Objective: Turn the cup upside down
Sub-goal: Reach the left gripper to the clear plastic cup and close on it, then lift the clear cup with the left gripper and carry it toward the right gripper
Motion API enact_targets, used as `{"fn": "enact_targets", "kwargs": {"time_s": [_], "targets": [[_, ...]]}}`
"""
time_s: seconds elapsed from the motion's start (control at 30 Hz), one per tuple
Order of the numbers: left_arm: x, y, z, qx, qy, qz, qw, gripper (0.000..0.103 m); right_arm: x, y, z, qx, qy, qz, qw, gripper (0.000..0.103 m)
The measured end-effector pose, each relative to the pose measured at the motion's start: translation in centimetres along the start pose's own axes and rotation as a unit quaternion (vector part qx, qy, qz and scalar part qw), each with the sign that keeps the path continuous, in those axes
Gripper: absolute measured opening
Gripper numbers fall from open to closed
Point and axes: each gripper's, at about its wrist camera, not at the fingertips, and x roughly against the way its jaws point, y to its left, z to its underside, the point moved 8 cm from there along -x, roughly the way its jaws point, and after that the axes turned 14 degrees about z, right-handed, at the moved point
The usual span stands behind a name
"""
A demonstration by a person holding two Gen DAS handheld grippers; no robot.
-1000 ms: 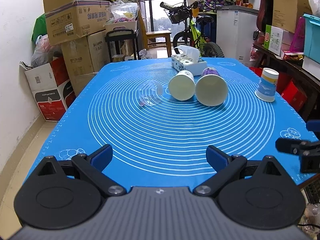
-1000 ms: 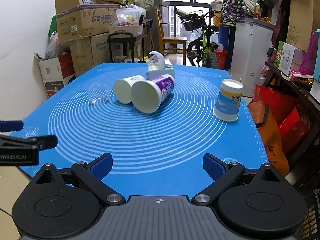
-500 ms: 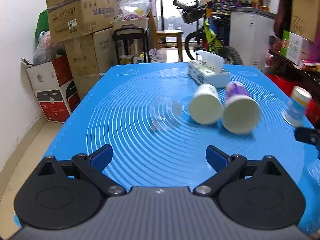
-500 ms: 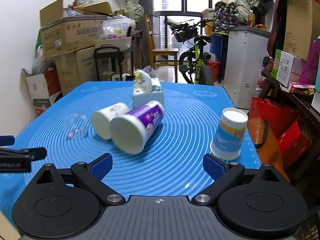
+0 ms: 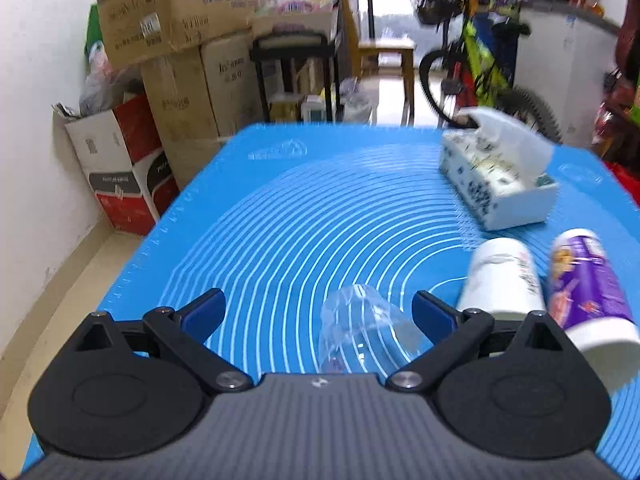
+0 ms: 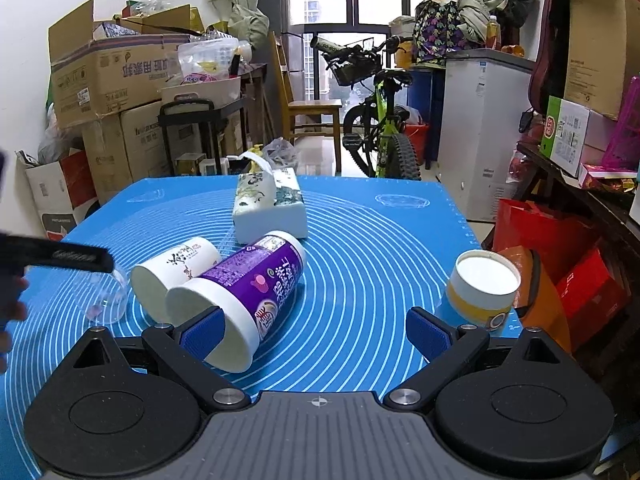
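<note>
Clear thin plastic cup (image 5: 362, 330) lies on its side on the blue silicone mat w/ white concentric rings (image 5: 304, 220), near edge, between the left gripper's (image 5: 318, 312) blue-padded fingers, closer to the right one; no contact visible. Jaws wide apart. Cup is see-through and blurred, so rim and base are hard to tell apart; its near end is hidden behind the gripper body. In the right wrist view the same cup (image 6: 106, 300) sits at far left, partly covered by the left gripper's black finger (image 6: 60, 257).

Cups total: 4. Besides the clear one, 3 paper cups. White paper cup w/ black script (image 6: 172, 276) and purple printed paper cup w/ white rim (image 6: 240, 296) both lie on their sides, touching side by side, mouths toward the near edge. Yellow-and-white paper cup (image 6: 482, 290) stands base-up near the mat's right edge, well apart from the others; lower part hidden behind a gripper finger.

Right gripper (image 6: 316, 334) also spread wide, holding nothing; its left pad overlaps the purple cup's mouth in view, contact unclear.

1 white patterned tissue box (image 6: 272, 210) w/ a tissue sticking up, far side of the two lying cups.

Beyond the table: stacked brown cardboard boxes (image 6: 108, 76) at left, 1 green bicycle (image 6: 380, 120).
</note>
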Motion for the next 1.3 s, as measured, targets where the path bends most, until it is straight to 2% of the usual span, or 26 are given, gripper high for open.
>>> {"fn": "enact_targets", "kwargs": {"time_s": [0.17, 0.3, 0.37, 0.47, 0.5, 0.53, 0.6, 0.8, 0.97, 1.13, 1.3], "targets": [[-2.1, 0.6, 0.1, 0.029, 0.037, -0.003, 0.9989, 0.098, -0.8, -0.3, 0.6, -0.002, 0.009, 0.0, 1.0, 0.097], [-3.3, 0.8, 0.7, 0.051, 0.062, 0.019, 0.9965, 0.096, -1.3, -0.6, 0.8, -0.004, 0.013, 0.002, 1.0, 0.097], [-3.6, 1.0, 1.0, 0.071, 0.073, 0.04, 0.994, 0.089, -1.5, -0.7, 0.8, -0.005, 0.014, 0.002, 1.0, 0.097], [-3.3, 0.7, 1.1, 0.092, 0.084, 0.08, 0.9889, 0.071, -1.4, -0.6, 0.8, -0.005, 0.014, 0.001, 1.0, 0.097], [-3.1, 0.4, 1.0, 0.092, 0.085, 0.09, 0.988, 0.062, -1.4, -0.6, 0.8, -0.005, 0.013, 0.002, 1.0, 0.097], [-2.9, 0.1, 0.9, 0.088, 0.085, 0.093, 0.9881, 0.06, -1.3, -0.6, 0.8, -0.005, 0.013, 0.001, 1.0, 0.097], [-2.5, -0.2, 0.8, 0.072, 0.084, 0.079, 0.9908, 0.06, -1.1, -0.4, 0.8, -0.005, 0.013, 0.001, 1.0, 0.097], [-1.4, 0.2, 1.1, 0.087, 0.082, 0.086, 0.9892, 0.06, -0.1, -0.5, 0.7, -0.002, 0.007, 0.003, 1.0, 0.097], [1.7, -0.6, 1.0, 0.066, 0.067, 0.096, 0.9909, 0.06, 1.5, -0.9, 0.6, -0.001, 0.003, 0.002, 1.0, 0.097], [5.1, -2.1, 3.4, 0.032, 0.068, 0.111, 0.991, 0.06, 3.2, -1.1, 2.0, -0.006, 0.017, -0.011, 1.0, 0.097], [7.5, -4.4, 6.8, 0.014, 0.084, 0.139, 0.9866, 0.06, 5.0, -0.6, 4.4, 0.007, 0.035, -0.021, 0.999, 0.097]]}}
